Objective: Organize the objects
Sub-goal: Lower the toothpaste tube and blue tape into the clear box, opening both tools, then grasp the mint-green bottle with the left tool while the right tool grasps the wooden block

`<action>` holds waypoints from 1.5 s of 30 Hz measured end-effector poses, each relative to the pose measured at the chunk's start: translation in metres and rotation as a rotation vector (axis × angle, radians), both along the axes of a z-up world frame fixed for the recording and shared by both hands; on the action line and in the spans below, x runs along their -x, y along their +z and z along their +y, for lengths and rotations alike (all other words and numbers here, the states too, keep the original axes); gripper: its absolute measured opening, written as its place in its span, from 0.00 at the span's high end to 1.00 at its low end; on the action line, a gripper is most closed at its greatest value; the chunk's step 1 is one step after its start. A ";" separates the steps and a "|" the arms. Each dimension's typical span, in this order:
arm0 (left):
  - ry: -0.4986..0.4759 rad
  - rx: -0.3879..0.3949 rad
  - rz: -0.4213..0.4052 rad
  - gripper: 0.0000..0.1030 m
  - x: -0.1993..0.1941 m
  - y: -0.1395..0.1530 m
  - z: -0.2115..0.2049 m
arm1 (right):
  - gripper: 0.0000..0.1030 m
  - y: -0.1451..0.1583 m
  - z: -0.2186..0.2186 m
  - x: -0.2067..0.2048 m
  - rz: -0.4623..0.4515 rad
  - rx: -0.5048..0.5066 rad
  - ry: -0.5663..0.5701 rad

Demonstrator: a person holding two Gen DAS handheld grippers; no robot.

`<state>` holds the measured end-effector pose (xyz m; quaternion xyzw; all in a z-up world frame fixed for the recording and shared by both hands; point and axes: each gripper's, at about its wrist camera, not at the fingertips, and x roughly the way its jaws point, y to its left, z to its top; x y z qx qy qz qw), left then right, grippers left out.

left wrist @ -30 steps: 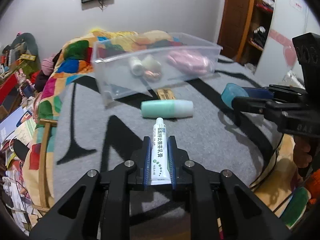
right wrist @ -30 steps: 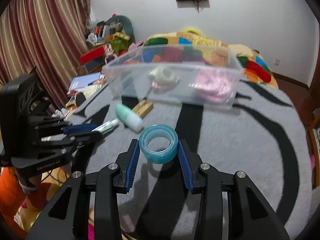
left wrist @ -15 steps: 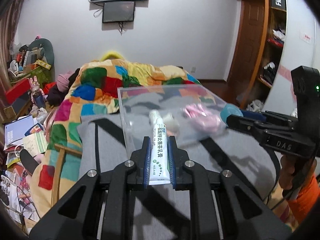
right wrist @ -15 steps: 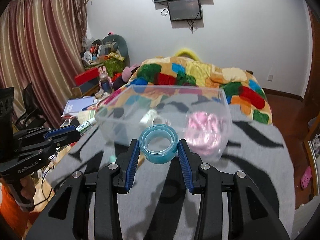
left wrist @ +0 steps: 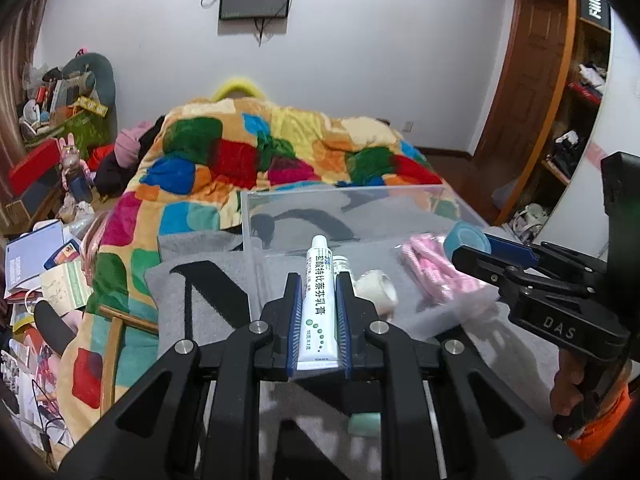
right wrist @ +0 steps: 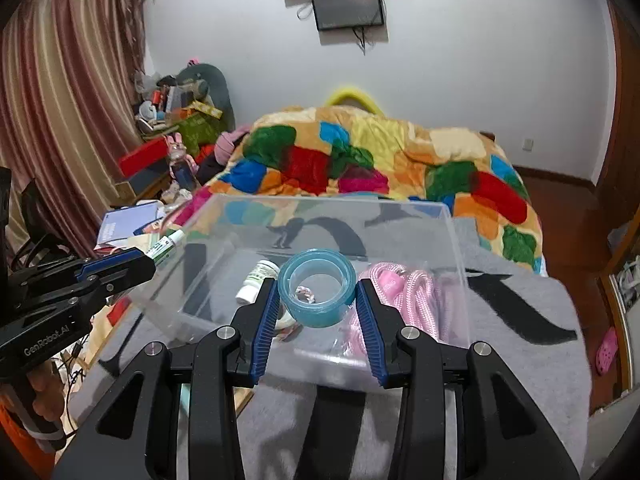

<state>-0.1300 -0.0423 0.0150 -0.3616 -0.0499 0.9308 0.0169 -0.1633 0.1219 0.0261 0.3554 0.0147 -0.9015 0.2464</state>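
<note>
the room is evenly lit, moderately bright, with soft light that seems to come from overhead; no lamp shows. the white wall (left wrist: 380,60) looks a cool bluish grey and darkens toward the corners. shadows are faint and diffuse: a soft dark patch lies on the grey blanket (right wrist: 520,340) under the gripper arms. the clear bin (right wrist: 456,264) catches pale sheen on its walls and blurs what lies behind them. both views are strong fisheye: the door frame (left wrist: 560,80) and curtain (right wrist: 60,120) bow outward, and black vignette fills the corners. the middle is fairly sharp, print on the tube (left wrist: 318,300) is readable; the quilt (right wrist: 360,152) and edge clutter are softer.
</note>
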 end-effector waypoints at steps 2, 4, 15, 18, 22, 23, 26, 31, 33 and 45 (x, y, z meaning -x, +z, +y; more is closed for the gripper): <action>0.001 -0.002 -0.024 0.84 0.008 -0.007 -0.001 | 0.65 -0.005 -0.003 0.009 -0.022 -0.008 -0.003; 0.003 0.002 -0.036 0.84 0.013 -0.012 0.000 | 0.65 -0.010 -0.004 0.015 -0.040 -0.018 -0.005; -0.005 -0.002 -0.063 0.84 0.018 -0.019 0.005 | 0.64 -0.018 -0.015 0.011 -0.056 -0.078 0.034; -0.015 0.011 -0.052 0.78 0.013 -0.013 0.008 | 0.61 -0.014 -0.016 0.004 -0.041 -0.084 0.044; -0.018 0.023 -0.023 0.60 0.001 -0.005 0.010 | 0.56 -0.005 -0.013 -0.007 -0.020 -0.072 0.056; -0.019 0.027 -0.013 0.57 -0.004 -0.002 0.011 | 0.54 -0.003 -0.011 -0.011 -0.013 -0.067 0.058; -0.029 0.034 0.009 0.42 -0.019 0.002 0.013 | 0.51 0.004 -0.005 -0.023 0.012 -0.061 0.063; -0.049 0.059 0.019 0.28 -0.044 0.000 0.018 | 0.47 0.008 0.008 -0.045 0.042 -0.059 0.066; -0.068 0.063 0.006 0.22 -0.051 -0.007 0.022 | 0.46 0.008 0.013 -0.052 0.043 -0.054 0.066; -0.208 0.051 -0.143 0.10 -0.059 -0.065 0.063 | 0.44 -0.011 0.034 -0.075 -0.002 -0.066 0.071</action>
